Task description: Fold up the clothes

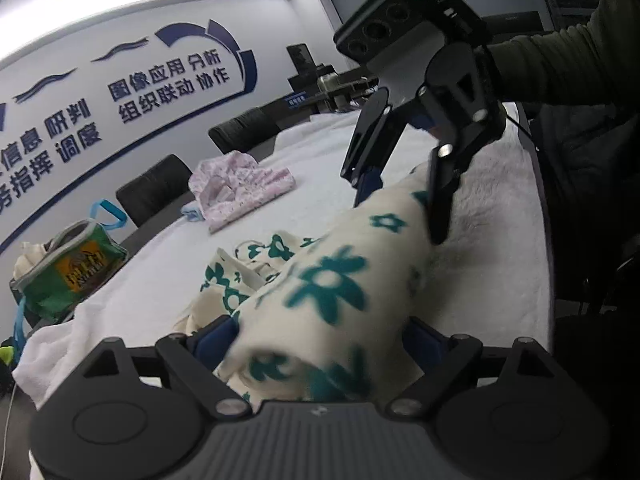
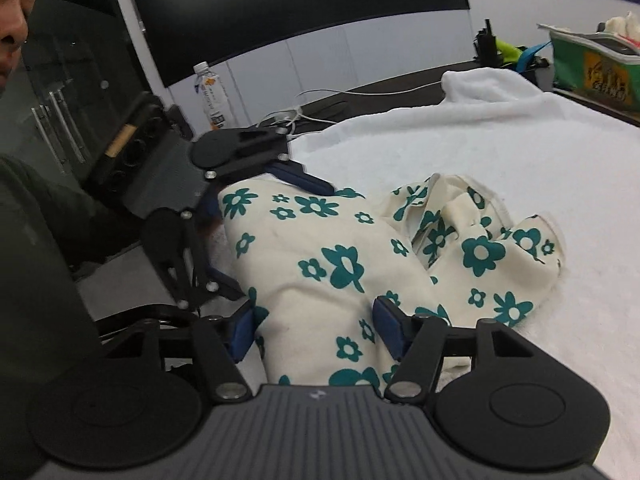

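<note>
The garment (image 2: 320, 264) is cream with teal flowers. A second garment (image 1: 236, 186) is pale pink with a fine print. The worktop (image 2: 500, 152) cover is white and fluffy. The bag (image 1: 66, 270) is green with an orange panel and blue straps. Blue pads line the black fingers (image 2: 390, 330).

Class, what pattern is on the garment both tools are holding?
Teal flowers on cream garment; clearest in the right wrist view.

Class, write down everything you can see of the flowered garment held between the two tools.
The garment is cream, soft fleece-like cloth printed with teal flowers. It is bunched into a thick roll, lifted at the near end, with loose crumpled parts trailing onto the white blanket. The left tool and right tool each have blue pads on either side of it, seemingly pinching it.
</note>
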